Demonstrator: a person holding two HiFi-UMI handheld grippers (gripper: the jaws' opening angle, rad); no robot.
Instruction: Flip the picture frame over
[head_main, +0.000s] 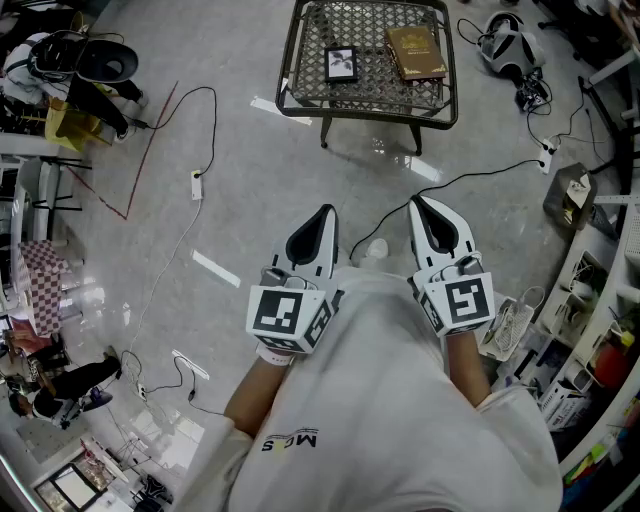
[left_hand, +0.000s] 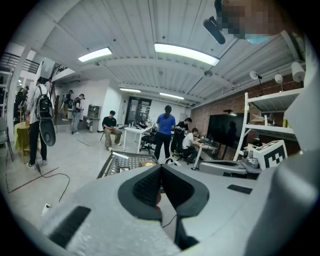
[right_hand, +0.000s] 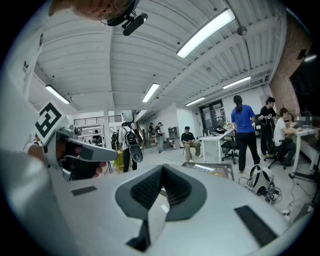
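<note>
Mesh surface (head_main: 372, 78): low metal table on the floor, well ahead of the person.

Left tongs (head_main: 322, 215) and right tongs (head_main: 420, 205): side by side, well short of the surface. Both are fully closed, with nothing between the pads.

Brown book (head_main: 417, 52): flat on the surface, right half.

Picture frame (head_main: 341, 64): flat on the surface, left of the book with a gap between them. Its picture side appears to be up.

Step in hand, as judged: the approach, with the flip not yet begun.
- Walk up to the surface and open 1 set of tongs.
- Pinch the frame's near edge.
- Tip the frame over away from the book.
- Steady it with the other tongs so it does not slide on the mesh.

Containers: none seen on the surface. The 2 items lie straight on the mesh.
</note>
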